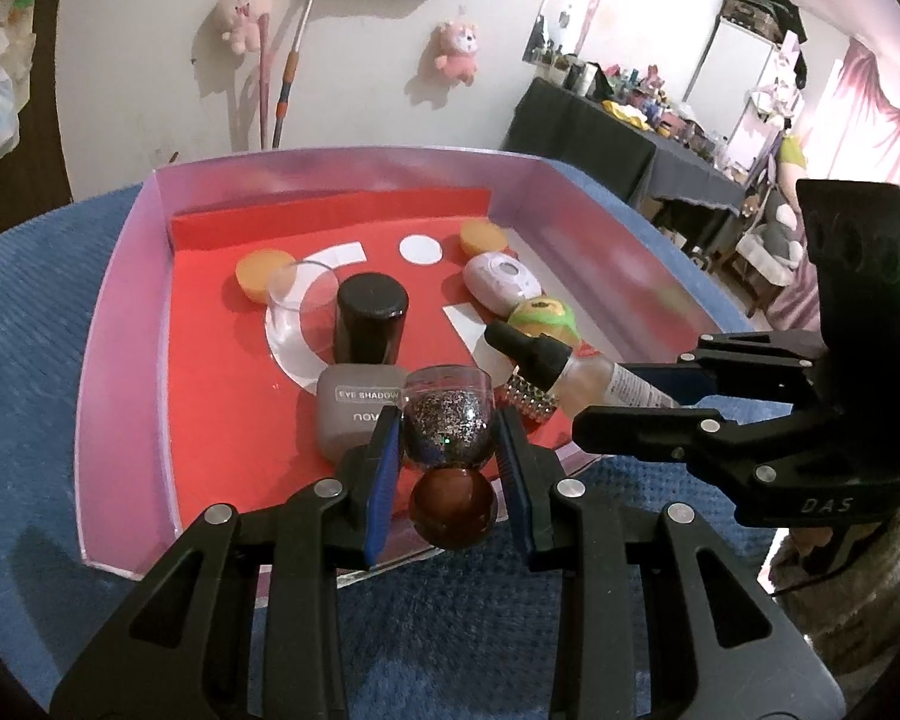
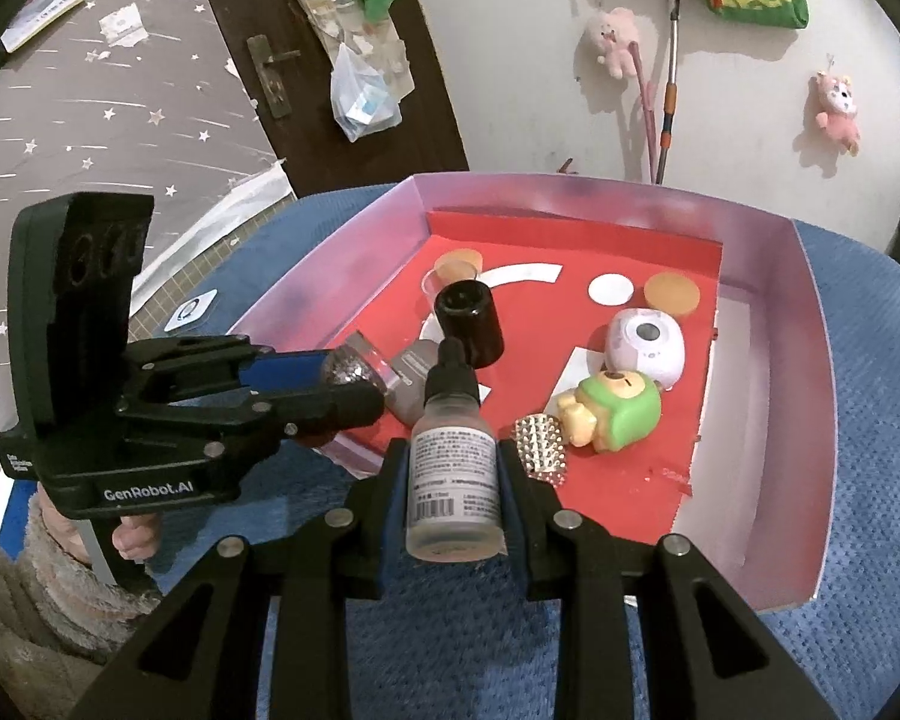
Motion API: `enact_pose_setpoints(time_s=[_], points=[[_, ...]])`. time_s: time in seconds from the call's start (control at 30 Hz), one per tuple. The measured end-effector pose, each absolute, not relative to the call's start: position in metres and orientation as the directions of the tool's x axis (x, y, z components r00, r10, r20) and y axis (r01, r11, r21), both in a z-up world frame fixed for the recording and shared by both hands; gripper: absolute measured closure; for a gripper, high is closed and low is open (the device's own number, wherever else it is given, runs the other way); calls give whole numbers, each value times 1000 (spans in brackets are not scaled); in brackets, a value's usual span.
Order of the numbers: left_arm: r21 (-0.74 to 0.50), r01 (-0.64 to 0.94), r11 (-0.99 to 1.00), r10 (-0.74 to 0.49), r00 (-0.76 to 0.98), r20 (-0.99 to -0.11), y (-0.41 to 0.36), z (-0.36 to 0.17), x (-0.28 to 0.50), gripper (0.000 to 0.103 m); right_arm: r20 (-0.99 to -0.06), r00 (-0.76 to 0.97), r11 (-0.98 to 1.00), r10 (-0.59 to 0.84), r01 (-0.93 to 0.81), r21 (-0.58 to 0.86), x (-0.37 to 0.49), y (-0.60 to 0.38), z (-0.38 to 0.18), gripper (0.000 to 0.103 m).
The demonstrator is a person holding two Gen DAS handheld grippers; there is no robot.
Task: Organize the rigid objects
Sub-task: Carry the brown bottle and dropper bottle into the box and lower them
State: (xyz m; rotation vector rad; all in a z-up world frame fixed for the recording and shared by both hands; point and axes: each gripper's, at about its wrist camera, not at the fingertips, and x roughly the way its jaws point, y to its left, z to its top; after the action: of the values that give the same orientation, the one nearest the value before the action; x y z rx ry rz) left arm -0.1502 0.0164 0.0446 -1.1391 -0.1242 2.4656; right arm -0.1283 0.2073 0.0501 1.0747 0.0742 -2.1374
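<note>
Left gripper (image 1: 450, 456) clamping glitter bottle (image 1: 447, 420), right gripper (image 2: 455, 480) clamping dropper bottle (image 2: 455, 468), both hovering over tray (image 1: 120, 324).

A clear glossy glitter jar (image 1: 447, 420) and a frosted plastic dropper bottle (image 2: 453, 468) are being shown above matt red lining (image 1: 222, 420); nubbly blue cloth (image 2: 858, 480) is being seen.

Left black two-finger gripper with blue pads (image 1: 450, 444) points forward over the tray's near edge, jaws closed on a glitter-filled clear bottle with a brown round cap (image 1: 448, 420). Right black two-finger gripper with blue pads (image 2: 455, 480) points forward alongside it, jaws clamped on a frosted dropper bottle with a black cap (image 2: 455, 450). The two grippers sit near each other, fingers level.
</note>
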Motion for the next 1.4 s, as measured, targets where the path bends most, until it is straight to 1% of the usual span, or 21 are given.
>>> enact_pose_setpoints(time_s=[0.47,0.87,1.0,1.1,1.17,1.2,1.3,1.4], points=[[-280,-353,-893,433,-502,-749,21,27,-161,74,-740,-338,-725,-582,627,283,-140,202,37,73],[-264,-361,-894,423,-492,-761,23,32,-164,74,-736,-282,-710,-615,603,363,-150,201,33,73],[-272,-354,-895,426,-492,-759,21,33,-165,74,-760,-289,-732,-582,593,335,-152,198,30,73],[-276,-349,-896,425,-492,-760,24,33,-166,74,-766,-289,-746,-574,570,344,-156,202,25,73],[-335,-373,-865,486,-459,-744,26,34,-164,74,-778,-318,-767,-541,567,302,-155,204,25,73],[-342,-382,-859,496,-453,-741,29,34,-163,74,-786,-338,-780,-517,564,271,-154,205,25,73],[-271,-369,-889,432,-479,-764,37,31,-166,74,-788,-359,-801,-500,537,264,-159,216,23,73],[-299,-357,-885,445,-462,-767,34,24,-173,74,-791,-383,-821,-477,516,244,-164,222,21,73]])
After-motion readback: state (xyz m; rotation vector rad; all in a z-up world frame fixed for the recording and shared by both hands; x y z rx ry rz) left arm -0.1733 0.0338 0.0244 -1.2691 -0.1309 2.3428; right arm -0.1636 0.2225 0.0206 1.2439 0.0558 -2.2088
